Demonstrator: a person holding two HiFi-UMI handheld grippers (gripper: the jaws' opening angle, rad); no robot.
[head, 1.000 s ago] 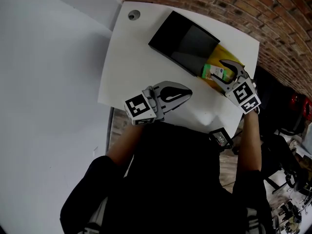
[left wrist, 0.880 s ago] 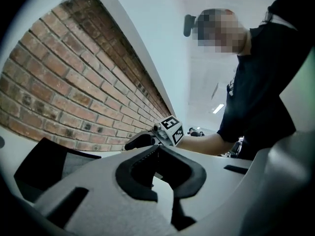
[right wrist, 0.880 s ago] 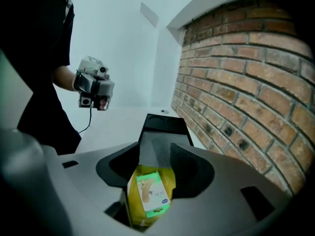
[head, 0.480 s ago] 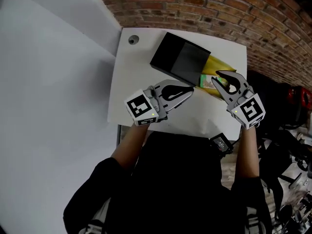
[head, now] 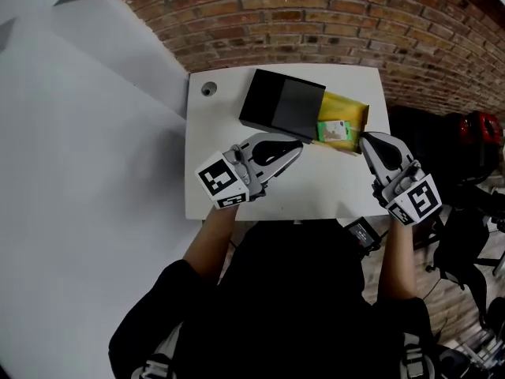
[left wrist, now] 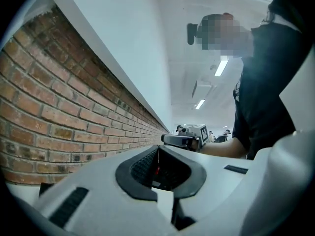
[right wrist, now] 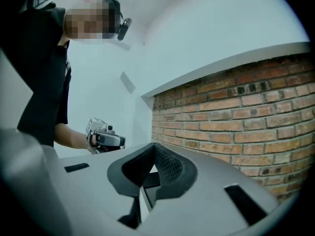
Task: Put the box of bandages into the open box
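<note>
The green and white box of bandages (head: pixel 334 131) lies on the yellow inside of the open box (head: pixel 353 110), right beside its black part (head: pixel 282 105). My right gripper (head: pixel 366 140) hangs just right of and nearer than the bandage box, apart from it, shut and empty. In the right gripper view its jaws (right wrist: pixel 142 190) meet with nothing between them. My left gripper (head: pixel 297 146) is held over the table just in front of the black part, shut and empty. The left gripper view shows its own closed jaws (left wrist: pixel 162 190) and the right gripper (left wrist: pixel 189 140) beyond.
The white table (head: pixel 229 188) has a round cable hole (head: pixel 208 89) at its far left corner. A brick wall (head: pixel 316 14) runs behind it. A small black device (head: pixel 362 231) sits at the near edge. Dark and red objects (head: pixel 473 133) stand right of the table.
My right gripper was open around the box of bandages in the yellow box; it has drawn back toward me and shut empty. The bandage box stays there. The left gripper barely moved.
</note>
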